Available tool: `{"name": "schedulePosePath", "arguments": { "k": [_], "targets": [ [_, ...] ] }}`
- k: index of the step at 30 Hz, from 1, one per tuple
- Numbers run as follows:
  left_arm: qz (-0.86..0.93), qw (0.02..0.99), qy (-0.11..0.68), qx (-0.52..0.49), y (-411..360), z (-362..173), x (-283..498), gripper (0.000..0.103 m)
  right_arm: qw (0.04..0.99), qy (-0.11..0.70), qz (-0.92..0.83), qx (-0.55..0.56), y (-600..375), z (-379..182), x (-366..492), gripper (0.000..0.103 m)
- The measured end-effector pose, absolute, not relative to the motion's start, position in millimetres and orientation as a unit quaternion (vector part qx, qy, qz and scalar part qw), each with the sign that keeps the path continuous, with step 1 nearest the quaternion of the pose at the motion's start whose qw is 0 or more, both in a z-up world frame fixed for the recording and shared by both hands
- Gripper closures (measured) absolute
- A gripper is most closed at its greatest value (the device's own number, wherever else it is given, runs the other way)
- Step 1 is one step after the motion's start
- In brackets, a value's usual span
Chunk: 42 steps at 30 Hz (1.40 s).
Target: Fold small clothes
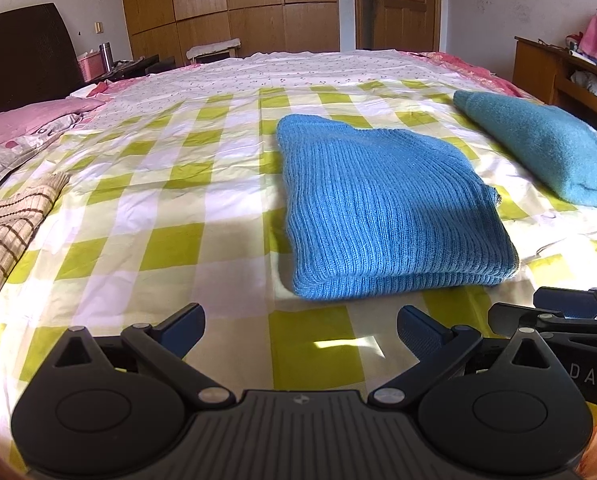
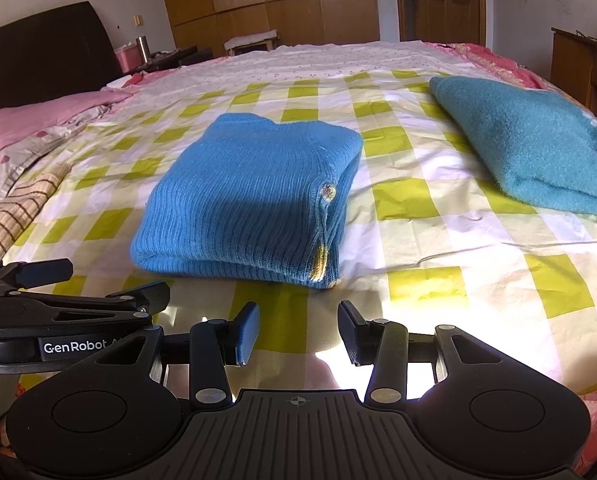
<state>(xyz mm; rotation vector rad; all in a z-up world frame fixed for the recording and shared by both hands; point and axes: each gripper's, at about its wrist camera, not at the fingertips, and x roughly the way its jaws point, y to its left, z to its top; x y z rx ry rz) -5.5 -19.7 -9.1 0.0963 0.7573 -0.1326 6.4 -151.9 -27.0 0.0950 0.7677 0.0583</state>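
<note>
Both the left gripper (image 1: 300, 330) and the right gripper (image 2: 298, 334) are hovering with jaws apart and empty just short of the blue sweater (image 1: 382, 208), which is lying folded on the checked bedsheet (image 1: 170, 184), seemingly finished

Two black plastic grippers with blue pads, side by side and close together, both tipped downward. Left gripper (image 1: 300, 326): jaws spread as wide as they go, nothing between them. Right gripper (image 2: 298, 332): jaws partly apart, also with nothing between them. Both held low, touching nothing.
</note>
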Motion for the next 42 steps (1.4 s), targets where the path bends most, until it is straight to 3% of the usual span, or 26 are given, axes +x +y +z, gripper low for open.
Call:
{"name": "schedulePosePath", "arguments": {
  "k": [42],
  "targets": [
    [-0.047, 0.926, 0.373, 0.047, -18.9, -13.2, -8.0, 0.000, 0.921, 0.386, 0.033, 0.038, -148.4, -33.8, 8.5, 0.060]
  ]
}}
